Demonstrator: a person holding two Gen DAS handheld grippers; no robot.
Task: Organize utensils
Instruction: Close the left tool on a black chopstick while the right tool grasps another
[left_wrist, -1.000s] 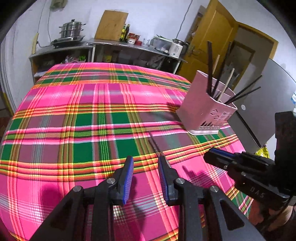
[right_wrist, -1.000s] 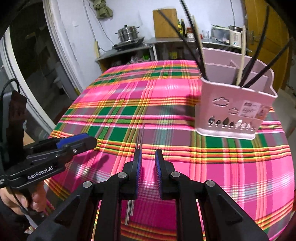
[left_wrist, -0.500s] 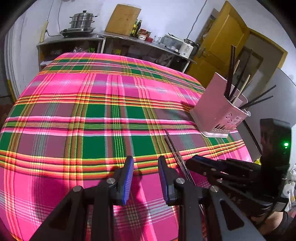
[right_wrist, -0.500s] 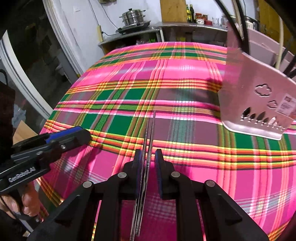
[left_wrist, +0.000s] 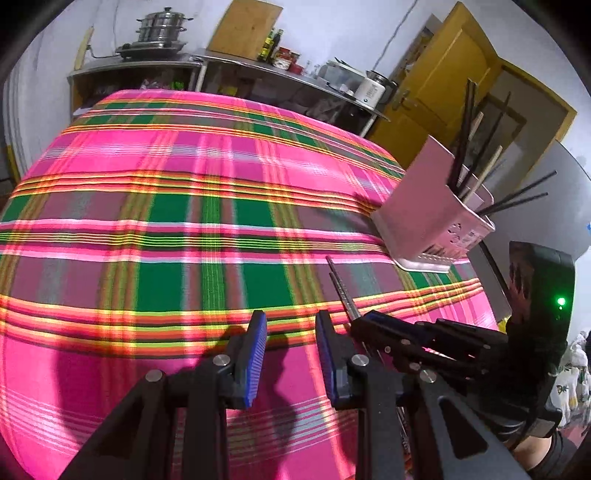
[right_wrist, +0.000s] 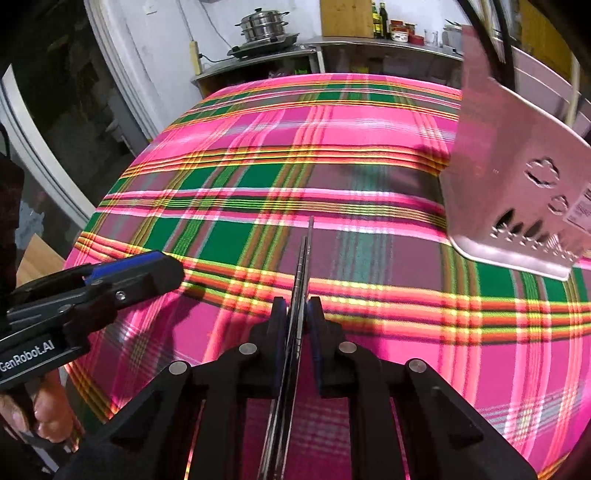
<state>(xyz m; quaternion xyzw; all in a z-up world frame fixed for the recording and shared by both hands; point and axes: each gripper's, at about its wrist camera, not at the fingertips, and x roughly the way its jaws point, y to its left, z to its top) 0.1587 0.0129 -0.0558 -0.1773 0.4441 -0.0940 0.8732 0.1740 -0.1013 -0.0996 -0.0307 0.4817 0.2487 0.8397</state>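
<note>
A pair of metal chopsticks (right_wrist: 303, 251) lies on the pink plaid tablecloth (right_wrist: 258, 155), pointing away from me. My right gripper (right_wrist: 296, 314) straddles their near half; its jaws are closing and the blue pads touch them on both sides. In the left wrist view the same chopsticks (left_wrist: 341, 288) run under the right gripper (left_wrist: 365, 321). My left gripper (left_wrist: 291, 332) hovers just left of them, open, with only cloth between its fingers. The pink utensil holder (left_wrist: 424, 210) stands upright to the right, with several dark and pale chopsticks in it.
The holder (right_wrist: 517, 184) is close on the right in the right wrist view. The left gripper (right_wrist: 162, 269) sits low at the table's left edge, a hand beneath it. A counter (left_wrist: 258, 66) with a steamer pot, bottles and a rice cooker lines the far wall.
My right gripper came down over the chopsticks and its jaws narrowed onto them. The left gripper sank a little towards the cloth.
</note>
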